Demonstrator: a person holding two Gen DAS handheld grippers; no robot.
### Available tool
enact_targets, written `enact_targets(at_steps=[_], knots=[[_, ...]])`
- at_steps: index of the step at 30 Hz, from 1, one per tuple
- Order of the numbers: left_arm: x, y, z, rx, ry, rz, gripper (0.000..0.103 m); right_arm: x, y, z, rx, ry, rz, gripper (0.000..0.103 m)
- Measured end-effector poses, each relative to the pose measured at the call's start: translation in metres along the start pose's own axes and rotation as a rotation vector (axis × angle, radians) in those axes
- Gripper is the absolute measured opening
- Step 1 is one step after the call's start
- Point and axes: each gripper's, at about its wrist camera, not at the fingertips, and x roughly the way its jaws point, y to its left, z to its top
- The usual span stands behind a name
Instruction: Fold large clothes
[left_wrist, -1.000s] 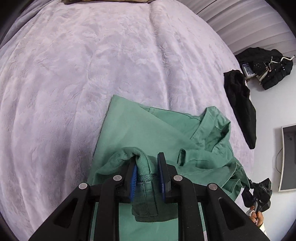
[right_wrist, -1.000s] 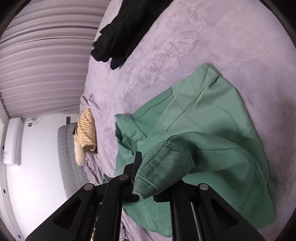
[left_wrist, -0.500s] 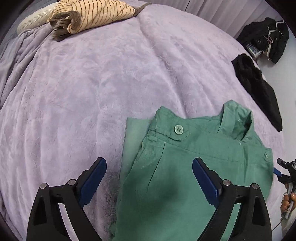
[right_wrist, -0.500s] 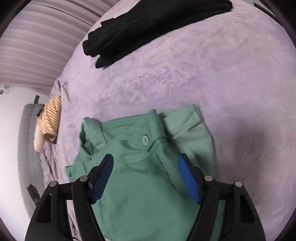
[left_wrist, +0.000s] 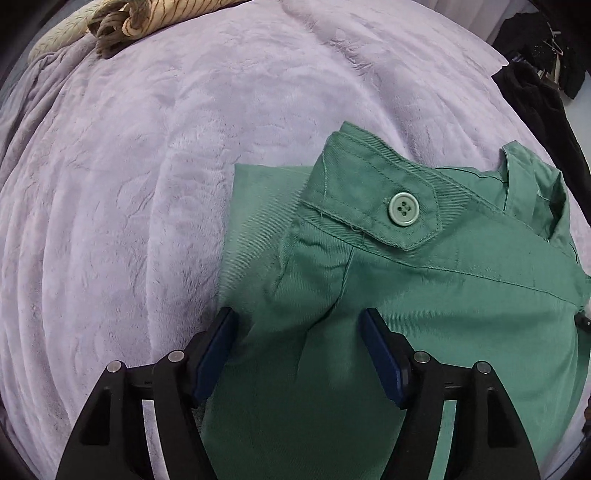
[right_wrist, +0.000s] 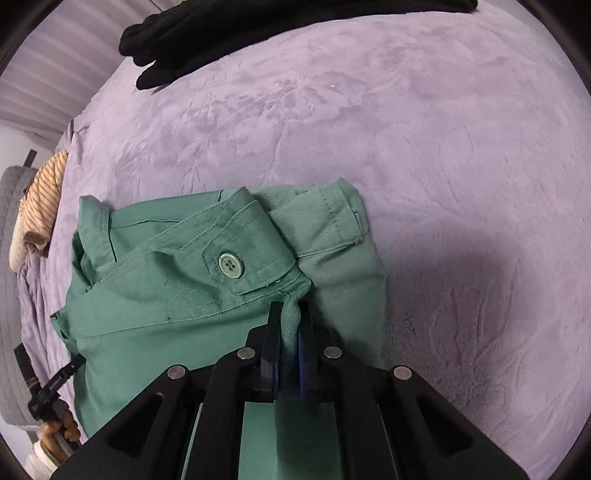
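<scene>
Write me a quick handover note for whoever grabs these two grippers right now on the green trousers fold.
Right gripper: shut on a pinch of the green trousers just below the waistband button.
Left gripper: jaws closing, a ridge of trouser fabric between them, pads not yet pressing.
Trousers lie folded on the purple blanket, waistband on top.
Done: at least one fold.
Left: probably finish the left grip, then fold again.

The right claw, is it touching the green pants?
Touching. The right wrist view shows the right claw shut on a pinched ridge of the green pants, just below the button.
</scene>
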Motion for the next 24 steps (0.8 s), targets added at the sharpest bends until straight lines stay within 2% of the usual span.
enact_targets(at_steps=[1,2,3,8,10,13,14,16,18,19,22,24], knots=[[-0.004,0.003,0.000,0.001,0.002,0.018,0.072,-0.003,-0.002,-0.001,0.014,-0.006,0.003,0.008],[-0.010,0.007,-0.001,-0.001,0.007,0.046,0.072,-0.008,-0.004,-0.003,0.026,-0.006,-0.005,0.017],[-0.017,0.013,-0.003,-0.005,0.009,0.051,0.072,-0.016,-0.006,-0.006,0.038,-0.004,-0.021,0.020],[-0.057,0.029,-0.029,0.008,-0.018,-0.008,0.072,-0.068,0.000,-0.038,-0.010,-0.067,-0.035,0.020],[-0.064,0.026,-0.045,0.028,-0.015,-0.033,0.072,-0.082,0.011,-0.060,-0.050,-0.075,-0.006,0.020],[-0.050,0.020,-0.074,0.045,0.036,-0.018,0.072,-0.082,0.023,-0.094,-0.076,-0.032,0.015,0.020],[-0.039,0.021,-0.084,0.033,0.062,0.002,0.072,-0.077,0.020,-0.106,-0.077,-0.013,0.005,0.020],[-0.025,0.035,-0.104,-0.021,0.071,-0.030,0.074,-0.062,0.008,-0.128,-0.065,0.027,-0.054,0.020],[-0.026,0.046,-0.117,-0.041,0.041,-0.062,0.078,-0.047,-0.018,-0.146,-0.018,0.065,-0.102,0.014],[-0.027,0.050,-0.119,-0.041,0.045,-0.069,0.078,-0.044,-0.031,-0.152,0.002,0.057,-0.083,0.002],[-0.035,0.056,-0.127,-0.017,0.050,-0.053,0.078,-0.051,-0.050,-0.158,0.042,0.028,-0.044,0.000],[-0.039,0.062,-0.134,-0.027,0.060,-0.040,0.078,-0.058,-0.057,-0.161,0.071,0.025,-0.050,0.000]])
